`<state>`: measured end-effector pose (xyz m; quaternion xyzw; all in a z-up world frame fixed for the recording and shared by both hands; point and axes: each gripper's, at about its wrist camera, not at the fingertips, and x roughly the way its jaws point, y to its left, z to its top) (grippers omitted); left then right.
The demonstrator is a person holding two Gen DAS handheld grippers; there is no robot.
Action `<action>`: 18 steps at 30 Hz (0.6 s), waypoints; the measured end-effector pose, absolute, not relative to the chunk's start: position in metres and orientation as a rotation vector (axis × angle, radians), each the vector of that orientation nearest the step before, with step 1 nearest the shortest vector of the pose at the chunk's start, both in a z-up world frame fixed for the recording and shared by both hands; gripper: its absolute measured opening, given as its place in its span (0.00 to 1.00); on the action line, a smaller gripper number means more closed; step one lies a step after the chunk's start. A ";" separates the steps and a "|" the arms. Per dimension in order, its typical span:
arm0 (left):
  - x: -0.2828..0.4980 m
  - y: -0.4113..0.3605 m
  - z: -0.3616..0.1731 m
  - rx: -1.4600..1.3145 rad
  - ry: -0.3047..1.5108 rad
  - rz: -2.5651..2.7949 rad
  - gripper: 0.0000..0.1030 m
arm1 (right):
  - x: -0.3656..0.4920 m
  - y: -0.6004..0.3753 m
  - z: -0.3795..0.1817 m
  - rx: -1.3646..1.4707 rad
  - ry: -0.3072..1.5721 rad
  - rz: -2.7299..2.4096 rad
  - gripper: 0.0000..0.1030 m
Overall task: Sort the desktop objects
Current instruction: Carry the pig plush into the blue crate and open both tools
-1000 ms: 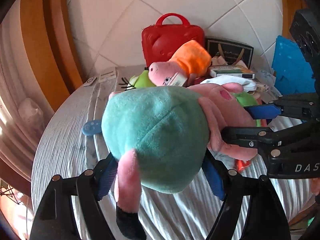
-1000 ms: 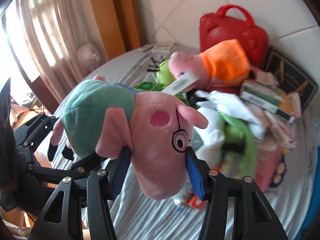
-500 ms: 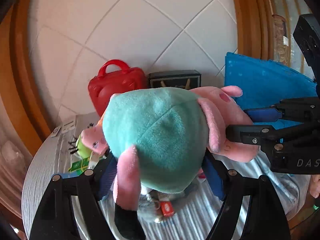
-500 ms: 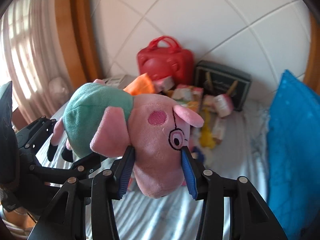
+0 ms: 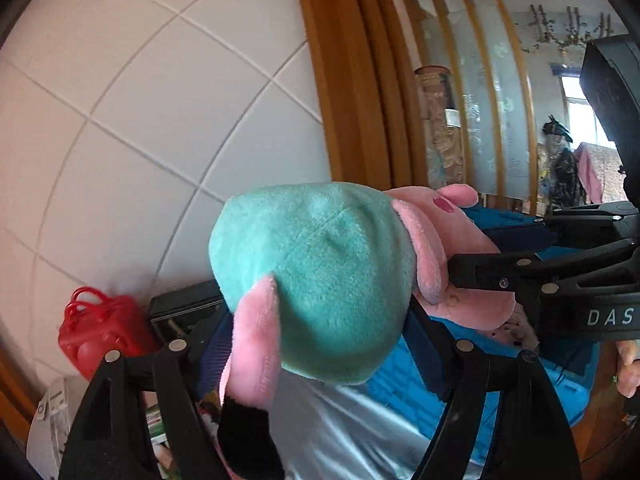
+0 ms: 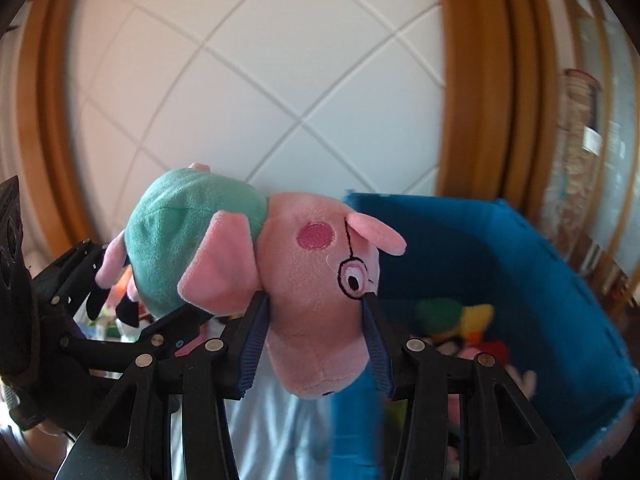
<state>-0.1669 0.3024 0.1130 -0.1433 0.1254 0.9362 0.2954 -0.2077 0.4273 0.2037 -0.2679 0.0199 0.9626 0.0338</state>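
Both tools tilted slightly down: left tool [image 5: 320,344] clamped on plush pig [image 6: 256,256] body, right tool [image 6: 314,340] just tightened on its head; blue bin [image 6: 500,248] at three o'clock.

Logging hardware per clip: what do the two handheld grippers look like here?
Both are alike. The left gripper and right gripper have black plastic linkage fingers with triangular cut-outs, silver round pivot pins and ribbed dark-blue pads. The right one's body, seen from the left wrist view, carries white letters "DAS". No cables or sleeves are visible.
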 end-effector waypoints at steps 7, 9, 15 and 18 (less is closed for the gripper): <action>-0.164 0.439 0.120 -0.425 0.514 2.321 0.76 | -0.186 0.539 0.198 -0.887 0.215 2.808 0.44; -0.159 0.473 0.116 -0.441 0.566 2.285 0.76 | -0.178 0.571 0.189 -0.912 0.286 2.776 0.44; -0.165 0.547 0.103 -0.564 0.674 2.167 0.76 | -0.160 0.647 0.162 -0.990 0.456 2.713 0.44; -0.172 0.575 0.097 -0.626 0.743 2.115 0.76 | -0.161 0.668 0.149 -1.037 0.517 2.682 0.45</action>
